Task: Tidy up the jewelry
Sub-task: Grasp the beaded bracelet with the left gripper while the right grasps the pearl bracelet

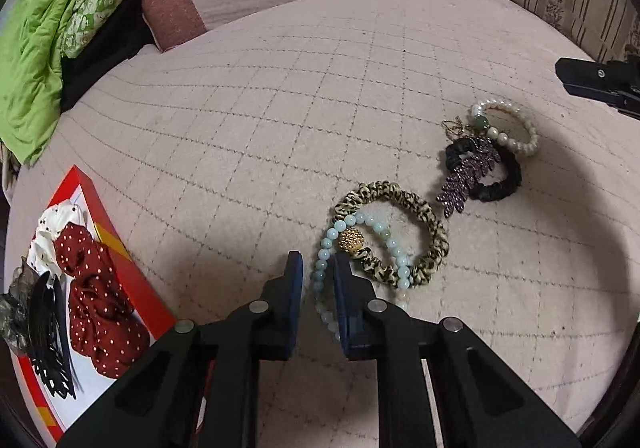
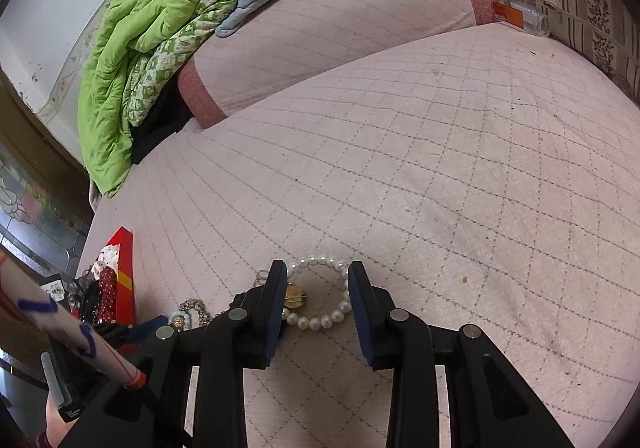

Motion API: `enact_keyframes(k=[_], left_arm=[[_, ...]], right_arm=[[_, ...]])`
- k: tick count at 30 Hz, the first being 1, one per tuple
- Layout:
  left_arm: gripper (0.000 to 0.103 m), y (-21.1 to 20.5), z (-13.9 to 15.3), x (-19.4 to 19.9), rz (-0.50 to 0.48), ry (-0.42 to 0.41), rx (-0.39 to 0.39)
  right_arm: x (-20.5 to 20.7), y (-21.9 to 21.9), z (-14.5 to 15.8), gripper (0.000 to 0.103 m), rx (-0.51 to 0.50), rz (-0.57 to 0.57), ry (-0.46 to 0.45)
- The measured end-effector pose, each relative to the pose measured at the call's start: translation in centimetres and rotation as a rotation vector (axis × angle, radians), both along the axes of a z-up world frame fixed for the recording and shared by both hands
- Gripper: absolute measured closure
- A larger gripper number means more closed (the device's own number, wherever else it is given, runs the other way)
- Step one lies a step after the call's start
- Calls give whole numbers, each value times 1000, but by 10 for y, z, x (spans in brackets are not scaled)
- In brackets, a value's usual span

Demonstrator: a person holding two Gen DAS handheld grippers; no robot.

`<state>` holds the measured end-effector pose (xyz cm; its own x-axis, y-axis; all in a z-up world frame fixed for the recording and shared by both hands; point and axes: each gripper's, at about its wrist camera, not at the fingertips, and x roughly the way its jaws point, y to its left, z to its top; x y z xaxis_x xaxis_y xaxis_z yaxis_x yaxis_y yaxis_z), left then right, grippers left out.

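Note:
My left gripper [image 1: 318,268] is nearly closed around a strand of the pale green bead bracelet [image 1: 326,248] with a gold ball [image 1: 351,242], which lies under a leopard-print scrunchie [image 1: 424,226]. Beyond lie a purple leaf hair clip [image 1: 470,177], a black scrunchie [image 1: 504,177] and a pearl bracelet [image 1: 516,135]. My right gripper [image 2: 318,272] is open low over the bed, its fingers either side of the pearl bracelet [image 2: 316,322], not touching it. A gold charm [image 2: 295,296] lies inside the ring. The right gripper's tip shows in the left wrist view [image 1: 592,83].
A red box [image 1: 120,260] at the bed's left edge holds a red dotted scrunchie [image 1: 100,300], a white one and black clips; it also shows in the right wrist view [image 2: 125,280]. A green quilt [image 2: 132,79] and pink bolster [image 2: 320,39] lie at the back.

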<state>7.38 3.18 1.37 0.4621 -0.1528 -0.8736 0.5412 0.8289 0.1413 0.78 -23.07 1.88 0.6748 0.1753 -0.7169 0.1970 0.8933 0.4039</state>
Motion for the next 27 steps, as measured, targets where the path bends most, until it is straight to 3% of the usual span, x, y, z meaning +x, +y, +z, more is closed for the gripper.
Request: enact_keyframes(k=[3, 6, 11, 14, 18, 22, 27], left_arm=[[98, -10, -2, -4, 3, -39, 4], [98, -5, 7, 3, 24, -2, -140], [98, 6, 47, -6, -16, -106, -377], [98, 11, 62, -13, -30, -164, -446], [98, 15, 71, -17, -26, -206, -478], [98, 18, 74, -15, -22, -217, -476], [98, 23, 74, -18, -8, -226, -468]], right_arm=[[4, -1, -7, 69, -41, -4, 39], [11, -2, -20, 69, -87, 2, 103], [16, 6, -27, 69, -131, 40, 112], [23, 12, -33, 69, -158, 53, 123], [34, 20, -48, 74, -214, 71, 168], [37, 30, -45, 91, -341, 85, 182], [31, 21, -28, 93, -322, 23, 128]])
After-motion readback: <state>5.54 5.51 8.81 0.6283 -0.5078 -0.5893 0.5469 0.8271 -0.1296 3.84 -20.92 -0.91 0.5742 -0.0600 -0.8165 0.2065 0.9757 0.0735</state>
